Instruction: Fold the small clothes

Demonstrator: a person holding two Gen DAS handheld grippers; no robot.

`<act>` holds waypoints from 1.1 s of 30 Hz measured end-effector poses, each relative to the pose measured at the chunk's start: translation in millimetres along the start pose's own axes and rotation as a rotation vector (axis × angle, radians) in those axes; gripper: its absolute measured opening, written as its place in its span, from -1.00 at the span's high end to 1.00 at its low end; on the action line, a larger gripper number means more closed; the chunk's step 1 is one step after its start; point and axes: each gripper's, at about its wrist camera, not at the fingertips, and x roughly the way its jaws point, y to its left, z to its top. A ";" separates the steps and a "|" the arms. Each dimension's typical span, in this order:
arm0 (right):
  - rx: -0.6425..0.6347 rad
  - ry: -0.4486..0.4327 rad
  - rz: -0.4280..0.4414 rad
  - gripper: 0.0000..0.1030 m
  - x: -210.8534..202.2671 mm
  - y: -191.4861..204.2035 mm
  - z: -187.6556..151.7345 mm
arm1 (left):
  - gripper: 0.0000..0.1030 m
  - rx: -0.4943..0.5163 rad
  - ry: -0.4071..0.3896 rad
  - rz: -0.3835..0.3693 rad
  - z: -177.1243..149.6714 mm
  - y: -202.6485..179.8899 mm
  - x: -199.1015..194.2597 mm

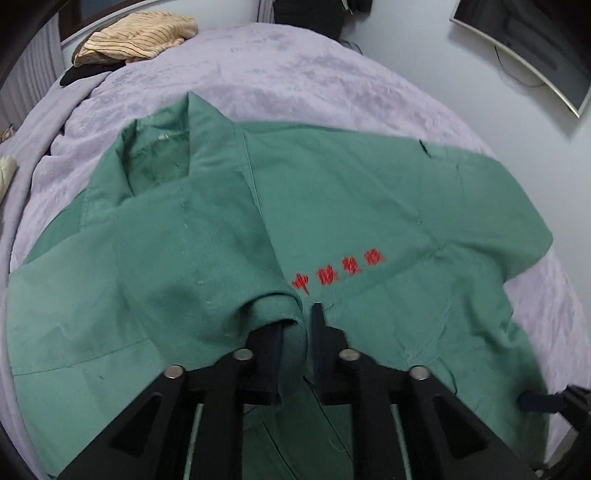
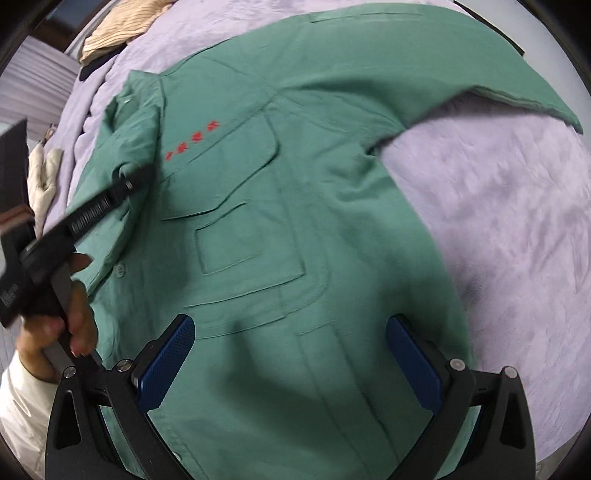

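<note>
Two grippers work over one green shirt (image 1: 369, 206) that lies spread on a bed (image 1: 295, 66) with a lilac cover. The shirt lies front side up, with red embroidered signs (image 1: 338, 268) on the chest, a flap pocket (image 2: 236, 173) under them and a collar (image 1: 159, 155) toward the far end of the bed. In the right wrist view one sleeve (image 2: 498, 88) reaches out across the cover to the upper right, its cuff end lying flat.

On the left gripper (image 1: 295, 325) the jaws stand a little apart. A fold of the shirt's front edge hangs between them and drapes over the left finger (image 1: 275, 343); the right finger (image 1: 317, 321) stands just beside the cloth, with a thin gap. Whether the pads press the fold I cannot tell for sure, but the grip looks loose. In the right wrist view this same gripper reaches in from the left toward the signs, held by a hand (image 2: 62, 314) with a white sleeve (image 2: 22, 413).

On the right gripper (image 2: 291, 358) the jaws are wide open, blue pads (image 2: 166, 365) facing each other, and nothing is between them. It hangs above the lower front of the shirt.

Some striped beige cloth (image 1: 140, 35) lies at the far corner of the bed, on top of something dark. One monitor (image 1: 535, 48) is mounted on the wall beyond the bed.
</note>
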 end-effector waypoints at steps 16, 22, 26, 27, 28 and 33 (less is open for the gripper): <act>-0.692 -0.253 -0.238 -1.00 43.9 201.9 39.2 | -0.67 -0.357 -0.016 0.376 -86.2 185.5 -86.7; -0.952 -0.391 -0.536 -0.89 103.6 254.6 43.3 | -0.67 -0.440 0.049 0.389 -128.1 225.7 -64.3; -0.738 -0.434 -0.397 0.77 65.7 226.8 71.4 | -0.67 -0.422 0.041 0.383 -133.7 225.4 -62.8; -0.610 -0.419 -0.311 0.77 52.5 207.4 83.5 | -0.67 -0.421 0.040 0.377 -134.4 225.8 -62.9; -0.455 -0.391 -0.199 0.75 41.5 181.7 97.1 | -0.67 -0.420 0.040 0.367 -135.6 227.0 -62.8; 0.173 -0.310 0.135 -0.26 29.6 60.2 113.0 | -0.68 -0.397 0.047 0.338 -127.5 229.7 -52.8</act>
